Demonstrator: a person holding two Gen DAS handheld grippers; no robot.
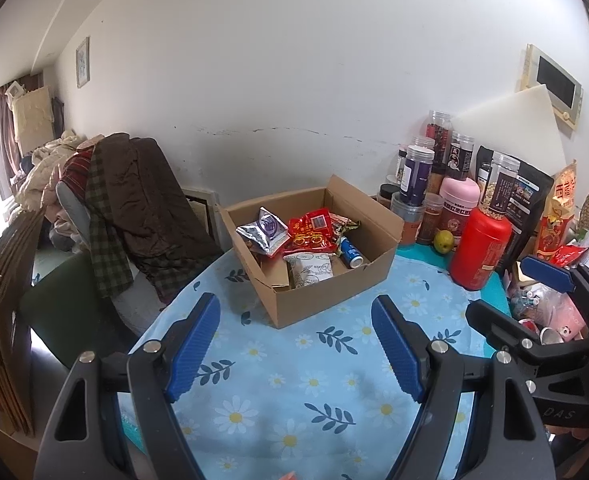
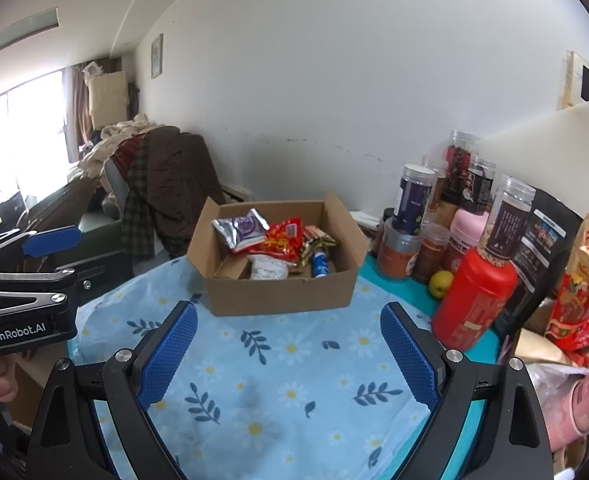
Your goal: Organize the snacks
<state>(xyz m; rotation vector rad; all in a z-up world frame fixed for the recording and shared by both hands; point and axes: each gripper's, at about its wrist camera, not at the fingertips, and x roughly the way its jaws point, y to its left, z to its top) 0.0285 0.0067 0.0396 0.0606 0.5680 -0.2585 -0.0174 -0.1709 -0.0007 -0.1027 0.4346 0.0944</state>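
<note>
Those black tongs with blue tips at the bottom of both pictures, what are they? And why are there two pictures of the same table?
They are hand-held grippers, not a robot: a person holds one in each hand, and each carries a small wide-angle camera looking out along its two fingers. So one picture comes from the left gripper and the other from the right gripper; each also catches the other gripper at its edge. Both stand open and hold nothing.

Below them is a table with a blue flowered tablecloth. On it stands an open cardboard box already holding snacks: a silver packet, a red packet, a white packet and a small blue can. To the right, near the wall, stand jars, a red bottle and a yellow-green fruit.
</note>
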